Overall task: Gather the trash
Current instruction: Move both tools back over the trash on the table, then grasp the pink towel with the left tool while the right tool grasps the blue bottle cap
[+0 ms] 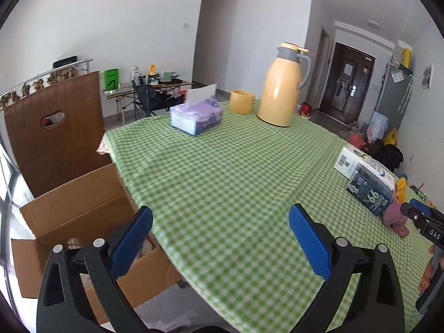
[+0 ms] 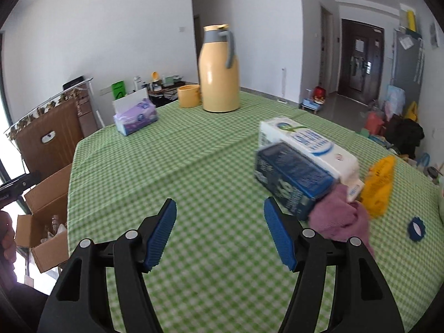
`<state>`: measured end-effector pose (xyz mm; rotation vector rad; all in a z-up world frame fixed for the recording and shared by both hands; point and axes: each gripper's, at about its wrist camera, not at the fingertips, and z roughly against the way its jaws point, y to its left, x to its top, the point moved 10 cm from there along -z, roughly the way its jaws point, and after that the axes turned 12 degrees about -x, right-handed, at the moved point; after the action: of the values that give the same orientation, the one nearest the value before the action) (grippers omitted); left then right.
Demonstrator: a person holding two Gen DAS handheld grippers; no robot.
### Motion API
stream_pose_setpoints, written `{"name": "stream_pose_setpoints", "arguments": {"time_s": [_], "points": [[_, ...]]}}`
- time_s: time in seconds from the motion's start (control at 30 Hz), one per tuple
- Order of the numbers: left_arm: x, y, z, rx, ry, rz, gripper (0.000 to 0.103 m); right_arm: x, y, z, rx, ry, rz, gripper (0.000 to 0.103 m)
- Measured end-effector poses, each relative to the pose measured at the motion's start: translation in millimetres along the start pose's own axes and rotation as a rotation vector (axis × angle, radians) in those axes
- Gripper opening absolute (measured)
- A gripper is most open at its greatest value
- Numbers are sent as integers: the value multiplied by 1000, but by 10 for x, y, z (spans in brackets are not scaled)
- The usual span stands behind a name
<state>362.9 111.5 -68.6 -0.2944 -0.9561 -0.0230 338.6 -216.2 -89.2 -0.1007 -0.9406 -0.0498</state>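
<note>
The open cardboard box beside the desk is partly hidden by the left gripper; its contents are hard to make out. Both grippers tilt downward, empty: the left's jaws wide, the right gripper moderately open near the blurred carton, purple cloth and yellow wrapper.

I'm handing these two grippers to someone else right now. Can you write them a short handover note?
Left gripper: open, empty, over the table edge near the cardboard box.
Right gripper: open, empty, beside the milk carton.
Done: some trash is already in the box.
Left on the green checked tablecloth: carton lying on its side, purple rag, yellow wrapper, blue ring.
</note>
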Motion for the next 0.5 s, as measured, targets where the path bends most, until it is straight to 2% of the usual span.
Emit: {"name": "stream_pose_setpoints", "arguments": {"time_s": [0.13,0.23,0.43,0.5], "points": [[-45,-699,-237,-83,35,-90,95,-163,-896,43,-106,11,-113,64],[-140,-1364,-488,-195,75,-156,95,-298,-1548,54,-214,34,-178,64],[-573,-2618,-1086,-415,243,-126,95,-589,-2720,-174,-408,150,-275,64],[-682,-2934,-1297,-419,271,-127,95,-625,-2955,-317,-427,182,-289,64]]}}
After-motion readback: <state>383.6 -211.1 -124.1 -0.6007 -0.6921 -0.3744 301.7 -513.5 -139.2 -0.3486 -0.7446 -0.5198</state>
